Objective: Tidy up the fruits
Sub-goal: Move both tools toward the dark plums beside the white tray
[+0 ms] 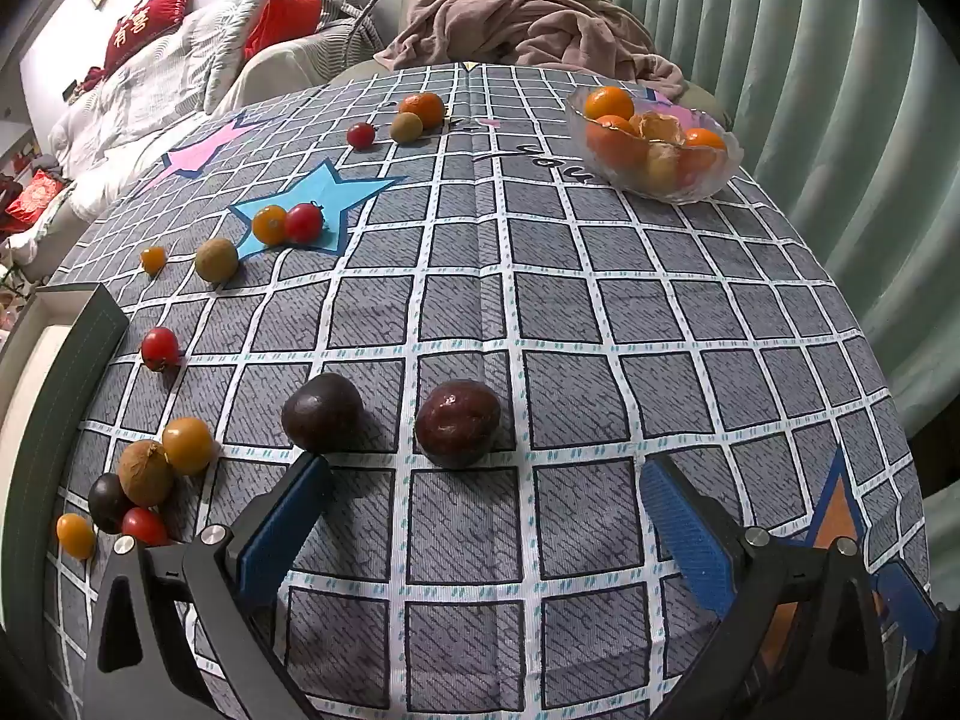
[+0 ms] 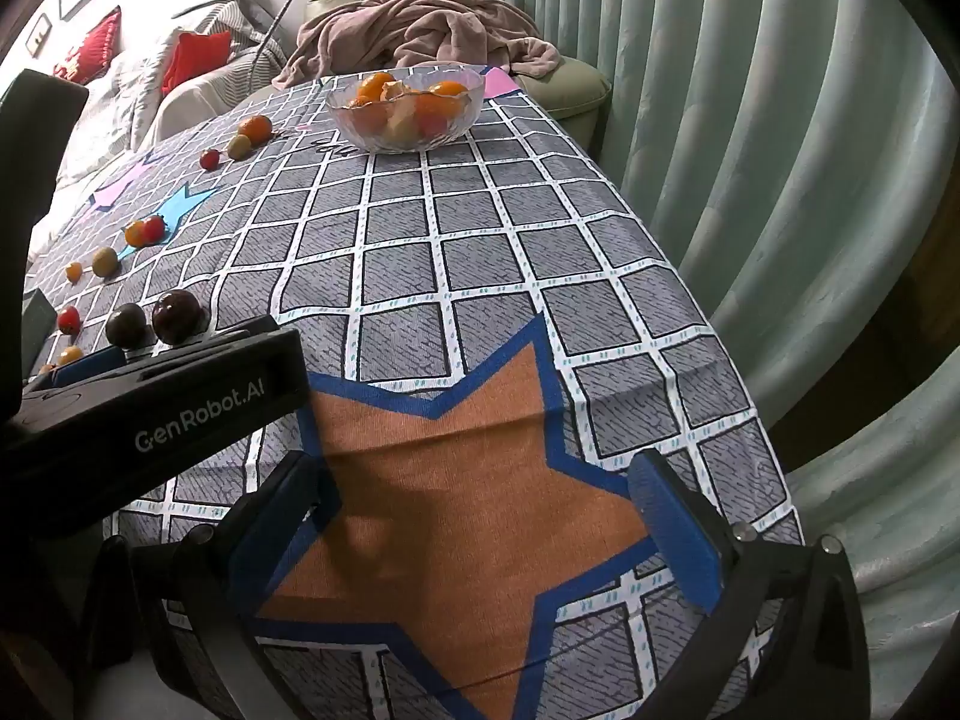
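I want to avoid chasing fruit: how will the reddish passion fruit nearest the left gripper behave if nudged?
The reddish passion fruit looks round and sits free on the flat tablecloth, so it will probably roll. Its glossy skin may slip between the blue fingers. It appears firm, likely not fragile.

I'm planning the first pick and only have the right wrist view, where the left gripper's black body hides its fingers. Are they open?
Observer: Yes, the left gripper is open, with nothing between its blue pads.
Operator: What's nearest it?
Observer: The dark purple round fruit sits right at its left fingertip; I cannot tell whether they touch.
Operator: Is anything hidden behind the body?
Observer: A cluster: a brown round fruit, a small dark fruit and a red cherry tomato.
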The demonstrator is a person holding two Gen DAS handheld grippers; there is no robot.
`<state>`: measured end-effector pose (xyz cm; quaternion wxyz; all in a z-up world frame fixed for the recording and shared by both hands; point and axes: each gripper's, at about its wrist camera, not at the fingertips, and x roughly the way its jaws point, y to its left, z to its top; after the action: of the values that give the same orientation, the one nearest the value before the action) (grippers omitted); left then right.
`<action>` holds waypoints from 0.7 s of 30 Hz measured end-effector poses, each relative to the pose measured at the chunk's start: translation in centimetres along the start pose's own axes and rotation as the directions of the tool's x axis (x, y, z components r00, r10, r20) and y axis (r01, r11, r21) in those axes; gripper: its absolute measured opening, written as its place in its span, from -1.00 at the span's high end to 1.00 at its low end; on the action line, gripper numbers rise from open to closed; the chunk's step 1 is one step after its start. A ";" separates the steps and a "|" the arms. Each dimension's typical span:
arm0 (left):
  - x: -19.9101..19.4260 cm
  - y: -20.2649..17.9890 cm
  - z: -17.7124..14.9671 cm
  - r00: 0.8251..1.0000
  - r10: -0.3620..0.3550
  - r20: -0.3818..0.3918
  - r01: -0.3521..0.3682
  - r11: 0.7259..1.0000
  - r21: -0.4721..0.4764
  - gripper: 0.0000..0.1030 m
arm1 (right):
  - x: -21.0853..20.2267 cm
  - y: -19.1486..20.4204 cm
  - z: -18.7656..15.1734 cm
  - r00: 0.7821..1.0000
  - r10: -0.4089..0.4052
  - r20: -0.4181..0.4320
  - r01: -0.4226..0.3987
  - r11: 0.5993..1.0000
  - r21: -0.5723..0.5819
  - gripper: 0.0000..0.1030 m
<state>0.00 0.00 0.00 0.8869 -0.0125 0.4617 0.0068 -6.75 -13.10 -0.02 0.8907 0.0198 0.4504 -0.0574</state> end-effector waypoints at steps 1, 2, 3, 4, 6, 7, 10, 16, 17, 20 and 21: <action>0.0 0.0 0.0 1.000 0.000 0.000 0.000 1.000 0.000 -1.00 | 0.0 0.0 0.0 1.000 0.002 0.001 -0.002 1.000 0.001 -1.00; 0.0 0.0 0.0 1.000 0.000 0.000 0.000 1.000 0.000 -1.00 | 0.0 0.0 0.0 1.000 0.000 0.000 0.000 1.000 0.000 -1.00; 0.0 0.0 0.0 1.000 0.000 0.000 0.000 1.000 0.000 -1.00 | 0.0 0.0 0.0 1.000 -0.001 0.000 0.001 1.000 0.000 -1.00; 0.0 0.0 0.0 1.000 0.000 0.000 0.000 1.000 0.000 -1.00 | 0.0 0.0 0.0 1.000 0.001 -0.001 -0.001 1.000 0.001 -1.00; 0.0 0.0 0.0 1.000 -0.001 -0.001 0.001 1.000 0.000 -1.00 | 0.0 0.0 0.0 1.000 0.000 0.000 0.000 1.000 0.000 -1.00; 0.0 0.0 0.0 1.000 -0.001 -0.002 0.001 1.000 0.002 -1.00 | 0.0 0.0 0.0 1.000 0.000 0.000 0.000 1.000 0.000 -1.00; -0.1 0.2 -0.2 1.000 -0.004 -0.004 0.004 1.000 0.010 -1.00 | 0.0 0.0 0.0 1.000 -0.001 0.000 0.001 1.000 -0.001 -1.00; -1.8 1.9 -1.6 1.000 -0.019 -0.018 0.020 1.000 0.023 -1.00 | 0.0 0.0 0.0 1.000 0.000 0.000 0.000 1.000 0.000 -1.00; -2.3 2.2 -1.3 1.000 -0.021 -0.007 0.021 0.999 0.024 -1.00 | 0.0 0.0 0.0 1.000 0.000 0.000 0.000 1.000 -0.001 -1.00; -3.9 3.3 -1.6 0.999 -0.030 0.014 0.030 0.999 0.037 -1.00 | 0.0 0.0 0.1 1.000 0.002 -0.004 -0.003 1.000 -0.004 -1.00; -4.3 3.7 -1.4 0.999 -0.032 0.013 0.031 0.999 0.043 -1.00 | 0.0 0.1 0.1 1.000 0.004 -0.009 -0.004 1.000 -0.006 -1.00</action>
<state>-3.65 3.62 2.66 0.8901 -0.0009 0.4554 -0.0169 -6.67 -13.05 0.02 0.8890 0.0182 0.4543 -0.0540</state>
